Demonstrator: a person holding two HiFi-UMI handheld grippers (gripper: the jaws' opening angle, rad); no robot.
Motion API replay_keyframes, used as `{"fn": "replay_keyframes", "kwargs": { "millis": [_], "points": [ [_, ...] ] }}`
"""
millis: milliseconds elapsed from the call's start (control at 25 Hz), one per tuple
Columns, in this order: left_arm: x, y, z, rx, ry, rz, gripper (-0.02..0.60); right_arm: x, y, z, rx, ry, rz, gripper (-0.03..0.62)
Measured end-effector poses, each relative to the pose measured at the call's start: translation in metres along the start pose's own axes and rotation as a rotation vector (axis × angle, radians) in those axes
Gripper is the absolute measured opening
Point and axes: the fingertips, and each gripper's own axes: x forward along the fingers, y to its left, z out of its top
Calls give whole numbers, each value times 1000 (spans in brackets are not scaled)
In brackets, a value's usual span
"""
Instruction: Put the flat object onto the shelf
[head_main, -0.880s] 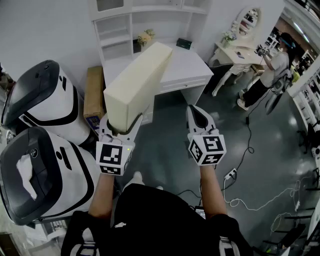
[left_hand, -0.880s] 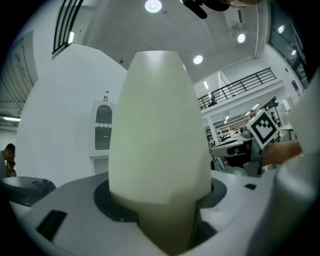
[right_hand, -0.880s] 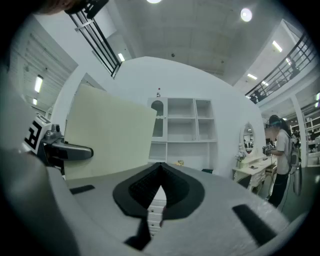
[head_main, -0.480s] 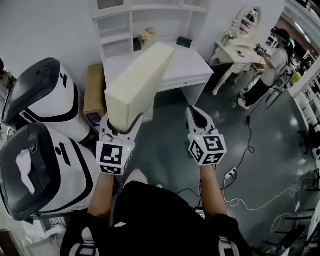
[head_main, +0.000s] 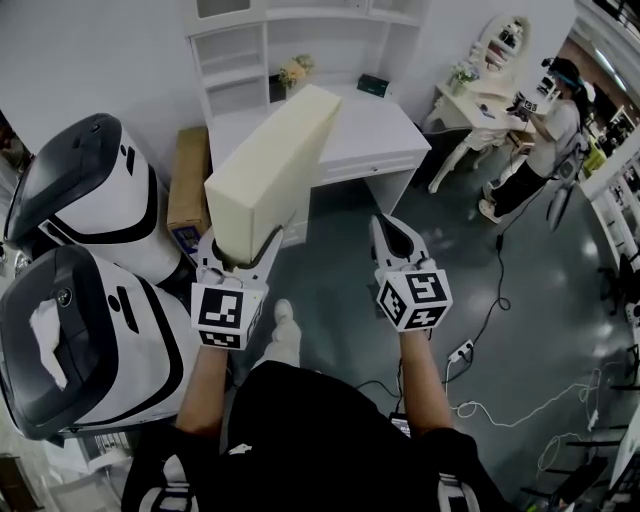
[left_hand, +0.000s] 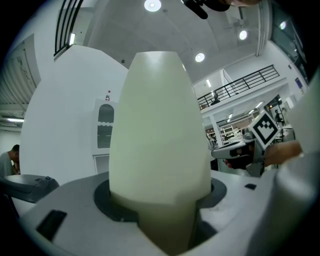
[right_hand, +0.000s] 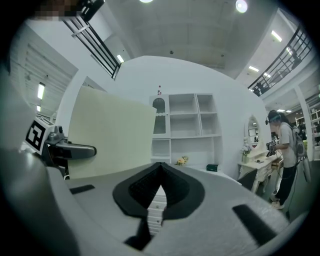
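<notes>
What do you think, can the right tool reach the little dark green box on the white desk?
Probably not yet. The right tool hangs over floor, short of the white desk, and the small dark green box sits far back on it. Nothing blocks the way.

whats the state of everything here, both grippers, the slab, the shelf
left gripper, shut on the cream slab at its near end
right gripper, shut, empty
cream slab, held in the air, far end toward the shelf
white shelf unit, open compartments, slab not on it yet
</notes>
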Motion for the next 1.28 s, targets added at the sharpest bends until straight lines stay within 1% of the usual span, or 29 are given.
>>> {"fn": "replay_keyframes", "kwargs": {
  "millis": [240, 520, 720, 1000, 1280],
  "points": [
    [29, 10, -5, -8, 1, 4, 279, 28, -16, -3, -7, 13, 3, 0],
    [79, 27, -11, -9, 9, 11, 278, 73, -43, -6, -1, 25, 8, -2],
    [119, 49, -12, -4, 13, 21, 278, 116, -61, -2, 6, 30, 16, -2],
    [173, 86, -14, -7, 14, 14, 279, 180, -77, 5, 9, 40, 16, -2],
    [218, 124, -21, -11, 22, 1, 278, 242, -84, 11, 3, 55, 18, 0]
  ]
}}
